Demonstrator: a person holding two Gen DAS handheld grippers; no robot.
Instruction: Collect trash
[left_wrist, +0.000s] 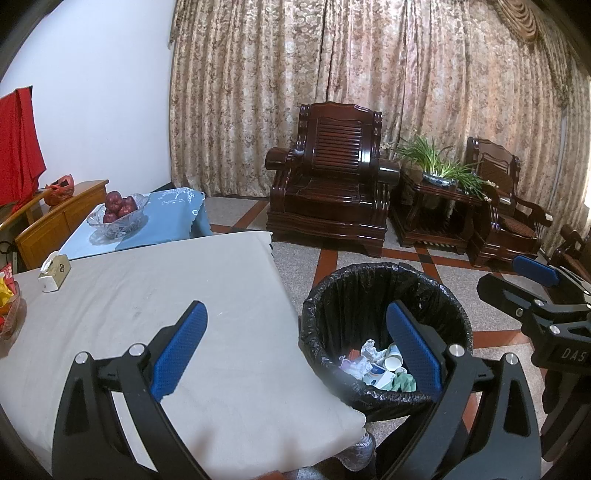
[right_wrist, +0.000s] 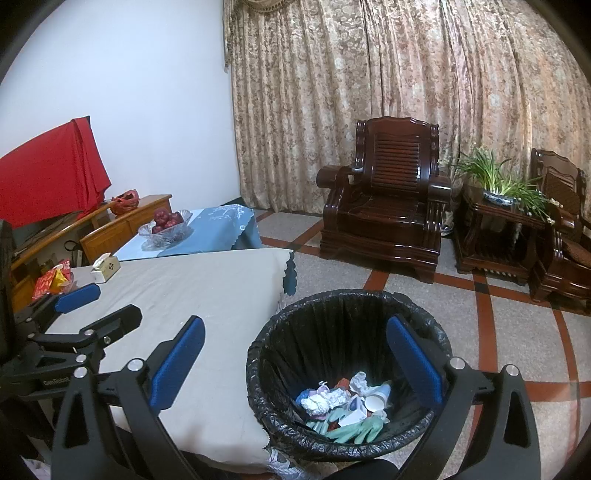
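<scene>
Right wrist view alone shows green gloves (binned).

Both wrist cams look down and forward from close above the beige-clothed table's corner. Right one sits nearer the black-lined round trash bin; both share the dark carved wooden armchair.

1 bin, 2 armchairs, 1 fruit bowl, 1 tissue box.

"DAS" is printed in pale letters on the black body of the right gripper, cut off by the frame edge. "GenRobot" is read, perhaps imperfectly, on the left gripper. Script on the blue tablecloth is too blurred to be read.
</scene>
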